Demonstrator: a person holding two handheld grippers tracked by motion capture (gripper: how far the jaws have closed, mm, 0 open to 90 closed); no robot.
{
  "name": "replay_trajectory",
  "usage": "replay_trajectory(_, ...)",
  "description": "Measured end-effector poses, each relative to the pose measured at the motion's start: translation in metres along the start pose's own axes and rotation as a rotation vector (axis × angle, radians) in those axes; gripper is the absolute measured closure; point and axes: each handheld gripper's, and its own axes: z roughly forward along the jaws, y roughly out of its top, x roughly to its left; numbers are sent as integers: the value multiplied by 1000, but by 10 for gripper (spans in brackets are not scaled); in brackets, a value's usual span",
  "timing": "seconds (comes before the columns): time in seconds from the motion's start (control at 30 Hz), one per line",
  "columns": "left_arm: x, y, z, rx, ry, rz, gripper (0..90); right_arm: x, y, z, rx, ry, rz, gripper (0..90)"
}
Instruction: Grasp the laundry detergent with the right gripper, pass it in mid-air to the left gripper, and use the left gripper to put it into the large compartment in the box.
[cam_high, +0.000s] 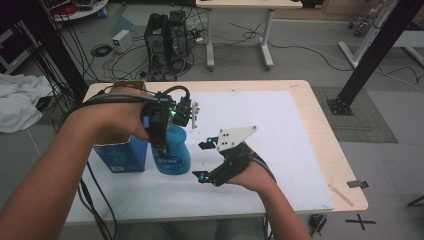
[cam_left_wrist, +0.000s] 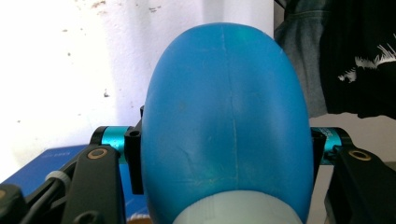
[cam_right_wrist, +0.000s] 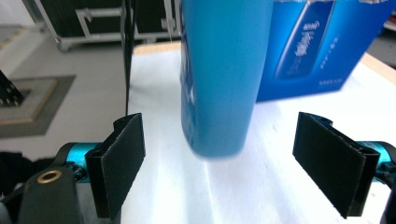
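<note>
You are pinching the slick, rigid blue bottle (cam_high: 172, 150) in your left gripper (cam_high: 159, 131), so the spread-jawed right gripper (cam_high: 201, 161) at its 3 o'clock is probably best aiming low on the body.

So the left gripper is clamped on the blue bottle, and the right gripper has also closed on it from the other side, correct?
Not quite. The left gripper is clamped on the blue bottle, but the right gripper has not closed on it. The right gripper view shows its jaws spread wide, with the bottle standing between and beyond them, touching neither, in front of the blue box.
</note>
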Motion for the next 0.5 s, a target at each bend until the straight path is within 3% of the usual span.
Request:
replay_trajectory(0.03,1,-1,-3,-3,0,6,393,-1,1,-2,15,-6,3,134)
replay_trajectory(0.1,2,-4,-10,-11,21,5,393,6,1,-9,100,-7,105,133)
replay_trajectory(0.2,6,-10,-19,-34,22,-27,392,4,1,-15,99,-26,79,133)
replay_trajectory(0.37,12,-19,-34,-40,27,-94,392,5,-1,-25,127,-36,101,132)
replay_trajectory(0.5,16,-29,-48,-51,28,-196,392,4,-1,-29,136,-53,99,132)
